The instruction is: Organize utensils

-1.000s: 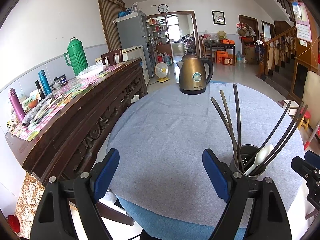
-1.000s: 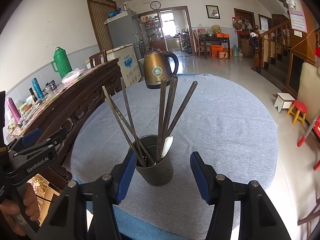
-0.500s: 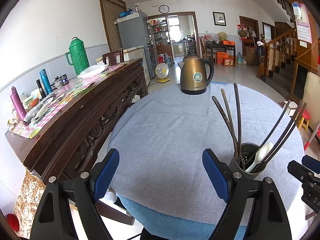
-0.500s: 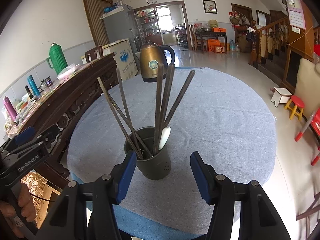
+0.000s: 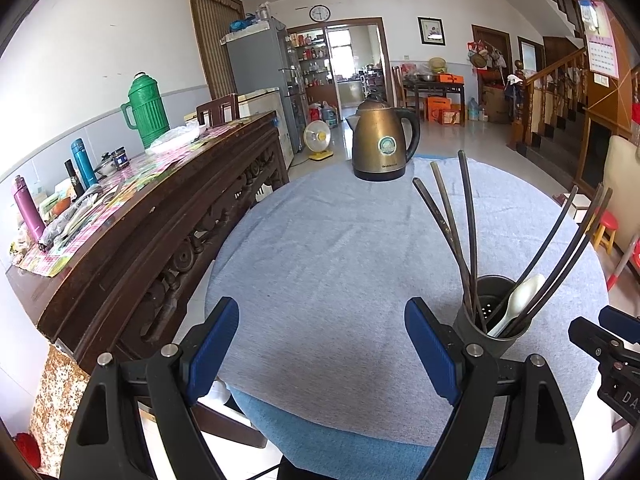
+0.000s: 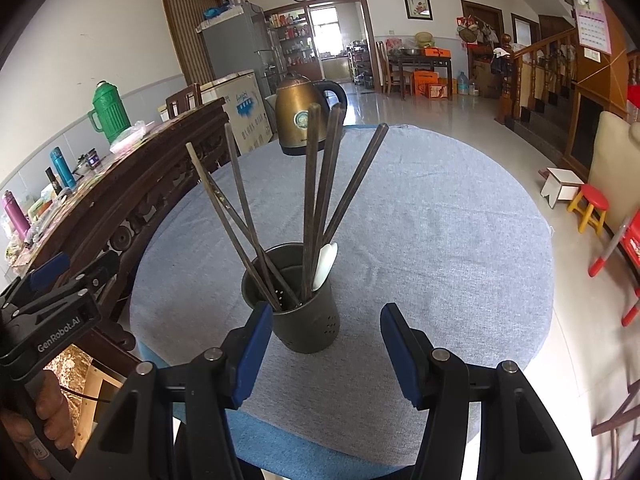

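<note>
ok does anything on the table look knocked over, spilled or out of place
Nothing stands out. The utensil holder stands upright, with the chopsticks and white spoon inside it; the kettle is upright too.

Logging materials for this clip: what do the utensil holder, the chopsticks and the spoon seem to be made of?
Utensil holder: probably matte dark metal or plastic, with small drain holes in its wall. Chopsticks: dark brown, dull, squared sticks, likely wood. Spoon: smooth glossy white, ceramic or plastic; the look leaves it open.

Bare grey tablecloth (image 5: 340, 264) open ahead of left gripper (image 5: 322, 350); utensil holder (image 6: 306, 312) with splayed chopsticks (image 6: 320, 184) blocks right gripper (image 6: 320, 354), kettle (image 5: 382, 144) at far edge.
</note>
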{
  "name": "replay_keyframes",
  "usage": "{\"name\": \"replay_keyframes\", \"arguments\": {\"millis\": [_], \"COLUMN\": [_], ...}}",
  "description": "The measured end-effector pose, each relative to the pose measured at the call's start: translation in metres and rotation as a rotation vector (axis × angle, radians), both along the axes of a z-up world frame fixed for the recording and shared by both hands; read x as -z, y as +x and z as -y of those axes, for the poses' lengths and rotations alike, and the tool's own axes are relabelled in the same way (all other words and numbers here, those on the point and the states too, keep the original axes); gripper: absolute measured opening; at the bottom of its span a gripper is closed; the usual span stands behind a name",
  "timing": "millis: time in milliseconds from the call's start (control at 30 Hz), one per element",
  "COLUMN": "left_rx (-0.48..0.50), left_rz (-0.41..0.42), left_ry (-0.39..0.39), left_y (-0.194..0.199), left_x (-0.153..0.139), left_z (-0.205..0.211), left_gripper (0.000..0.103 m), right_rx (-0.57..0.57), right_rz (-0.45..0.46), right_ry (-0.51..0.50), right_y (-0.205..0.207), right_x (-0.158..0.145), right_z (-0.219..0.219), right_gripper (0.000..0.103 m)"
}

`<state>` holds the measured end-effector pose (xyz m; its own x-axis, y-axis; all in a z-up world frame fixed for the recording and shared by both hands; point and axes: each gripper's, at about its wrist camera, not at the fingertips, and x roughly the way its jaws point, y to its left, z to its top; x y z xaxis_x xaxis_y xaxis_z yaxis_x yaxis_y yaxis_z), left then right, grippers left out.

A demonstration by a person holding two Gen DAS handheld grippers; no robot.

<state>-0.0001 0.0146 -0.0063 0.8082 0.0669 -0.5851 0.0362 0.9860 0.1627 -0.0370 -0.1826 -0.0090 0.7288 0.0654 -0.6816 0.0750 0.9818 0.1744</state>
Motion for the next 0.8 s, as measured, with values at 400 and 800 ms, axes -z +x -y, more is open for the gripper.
{"name": "replay_keyframes", "arguments": {"millis": [400, 800], "left_rx": [0.014, 0.026], "left_rz": [-0.027, -0.038], "left_ry": [0.005, 0.003], "left_y": [0.007, 0.009], "left_x": [0.010, 0.012], "left_z": [0.002, 0.003], "left_gripper": [0.085, 0.085], "right_rx": [0.001, 0.007], "right_rz": [-0.023, -0.028], "right_ry": [0.007, 0.008], "right_y": [0.010, 0.013], "right_x": [0.009, 0.012], "right_z": [-0.002, -0.002], "right_gripper": [0.060, 0.060]}}
